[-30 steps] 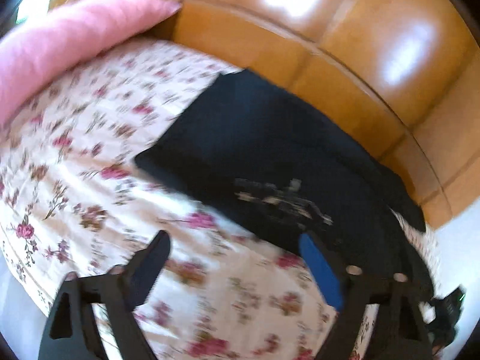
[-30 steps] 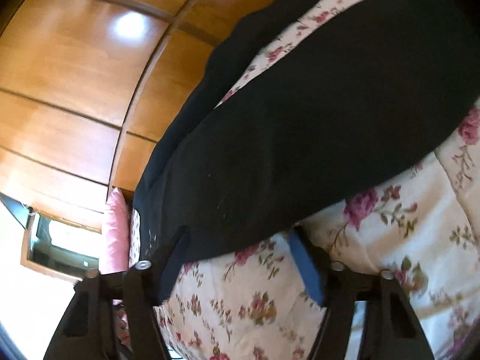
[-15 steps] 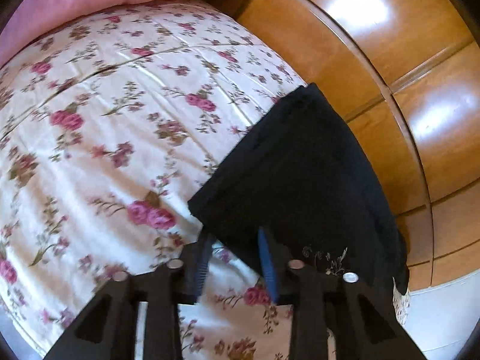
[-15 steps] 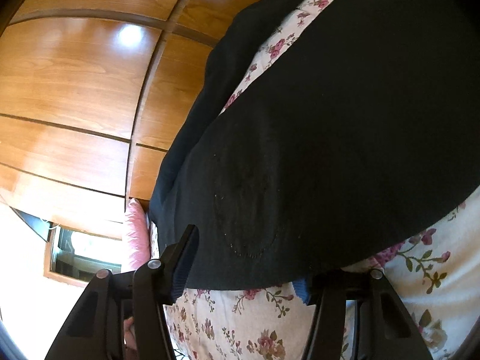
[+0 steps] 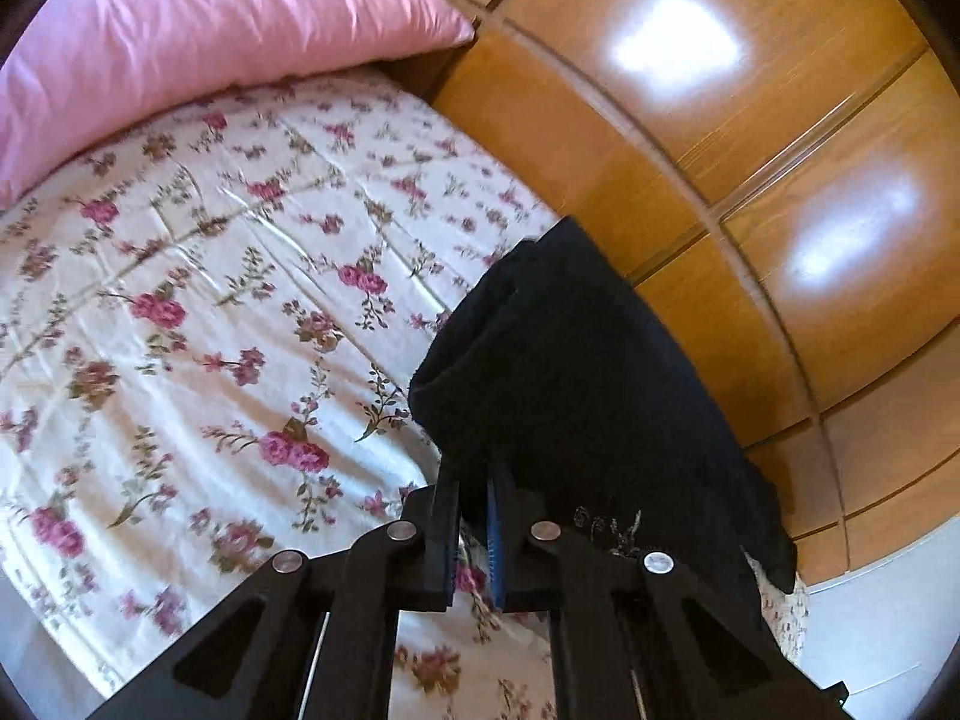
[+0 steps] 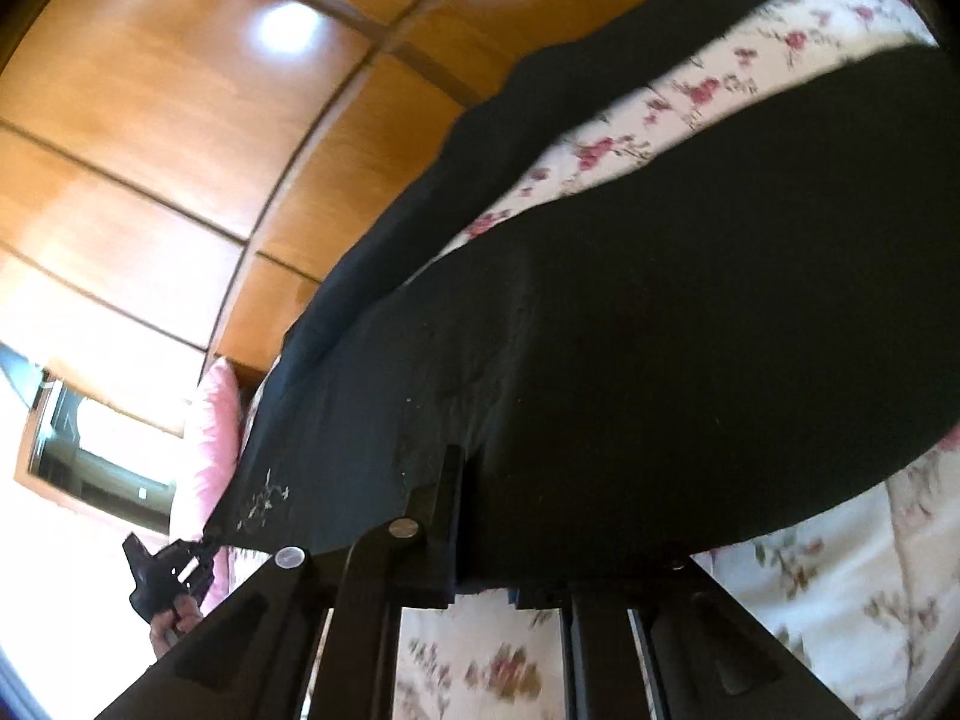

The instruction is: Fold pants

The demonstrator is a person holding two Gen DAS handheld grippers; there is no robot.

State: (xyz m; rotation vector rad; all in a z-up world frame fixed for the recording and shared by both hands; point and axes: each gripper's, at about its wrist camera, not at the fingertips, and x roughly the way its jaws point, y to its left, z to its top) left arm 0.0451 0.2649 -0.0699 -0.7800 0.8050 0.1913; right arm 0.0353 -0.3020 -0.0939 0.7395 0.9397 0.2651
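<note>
Jaws newly clamped on pants (image 5: 576, 372).

Close wrist views, shared pants (image 5: 576, 372)

We see the black pants (image 5: 576, 372) lying along the edge of the flowered bedsheet (image 5: 198, 312) nearest the wooden wardrobe, their near corner lifted off the sheet and doubled into a soft fold. In the right wrist view the pants (image 6: 690, 360) spread wide, one leg apart from the other with sheet showing between, pale embroidery near one corner.
</note>
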